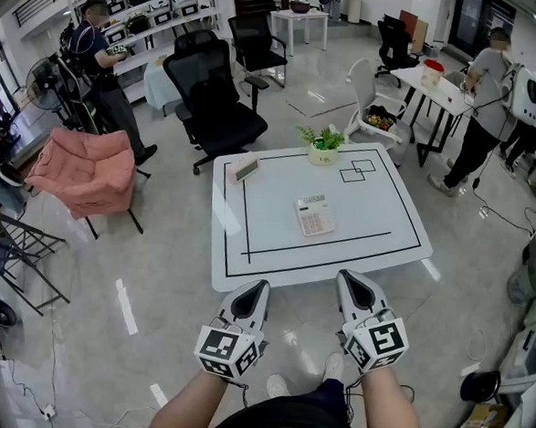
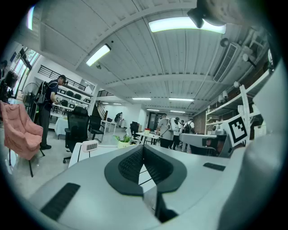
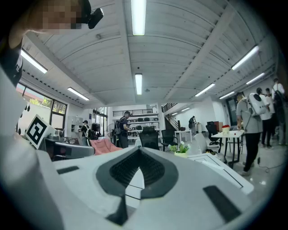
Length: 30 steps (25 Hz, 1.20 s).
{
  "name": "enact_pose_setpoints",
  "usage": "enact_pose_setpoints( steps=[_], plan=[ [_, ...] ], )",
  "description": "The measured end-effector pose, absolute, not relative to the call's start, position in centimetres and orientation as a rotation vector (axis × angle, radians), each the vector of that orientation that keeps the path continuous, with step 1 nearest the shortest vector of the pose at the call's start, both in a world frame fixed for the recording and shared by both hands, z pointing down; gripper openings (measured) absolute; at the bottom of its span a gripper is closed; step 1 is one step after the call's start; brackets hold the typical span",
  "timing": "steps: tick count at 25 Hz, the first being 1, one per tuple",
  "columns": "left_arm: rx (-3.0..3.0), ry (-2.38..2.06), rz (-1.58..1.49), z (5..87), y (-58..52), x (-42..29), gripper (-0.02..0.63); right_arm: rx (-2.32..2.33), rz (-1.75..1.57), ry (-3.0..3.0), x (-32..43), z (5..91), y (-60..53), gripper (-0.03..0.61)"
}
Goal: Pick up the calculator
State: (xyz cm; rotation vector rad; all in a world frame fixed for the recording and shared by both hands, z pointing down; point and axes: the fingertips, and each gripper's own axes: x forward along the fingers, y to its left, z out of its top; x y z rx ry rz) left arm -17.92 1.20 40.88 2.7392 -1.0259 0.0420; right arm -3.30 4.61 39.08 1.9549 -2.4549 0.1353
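my two forearms and the marker cubes fill the bottom of the head view. ahead of them the left gripper and the right gripper are held level over the floor, just short of the near edge of the white table. each gripper's own view shows its ribbed pads pressed together with nothing between them, so both claws are empty.

the calculator lies flat, keys up, near the middle of the table. it sits a little toward the right edge and inside the black outline, close to that outline's near line. a potted plant stands at the middle of the far edge, and a small display unit sits toward the far left corner. both are well apart from the calculator, so nothing crowds the pick.

i judge the task barely begun: the step in hand is the reach. the right gripper lines up better, since the calculator is ahead of it and slightly inward. i would spread its jaws before crossing the near edge, then tip the nose down steeply, because a level approach would only shove a flat body along the smooth top. i would set the pads astride the two long sides, low against the surface, and close gently so it cannot squirt out or tilt. the left gripper should stay back.
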Motion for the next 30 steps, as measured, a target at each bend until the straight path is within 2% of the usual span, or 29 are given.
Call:
enact_pose_setpoints(
  steps=[11, 13, 14, 16, 17, 30],
  plan=[
    [2.762, -0.983, 0.026, 41.0, 1.1, -17.7, 0.012, 1.961, 0.129, -2.492, -3.6, 38.6, 4.6, 0.002],
    [2.767, -0.934, 0.033, 41.2, 1.2, -17.2, 0.168, 1.927, 0.137, -2.537, -4.0, 38.6, 4.6, 0.025],
    [2.77, -0.915, 0.042, 41.3, 1.2, -16.9, 0.268, 1.905, 0.148, -2.567, -4.1, 38.5, 4.4, 0.087],
    [2.783, -0.894, 0.07, 41.5, 1.0, -16.4, 0.34, 1.867, 0.164, -2.608, -4.4, 38.3, 4.0, 0.221],
    [2.791, -0.886, 0.082, 41.5, 1.0, -16.2, 0.354, 1.852, 0.166, -2.616, -4.4, 38.2, 3.7, 0.235],
    [2.74, -0.963, 0.112, 42.5, -5.3, -11.7, 0.378, 1.705, 0.267, -2.692, 0.5, 40.4, -4.1, 0.239]
  ],
)
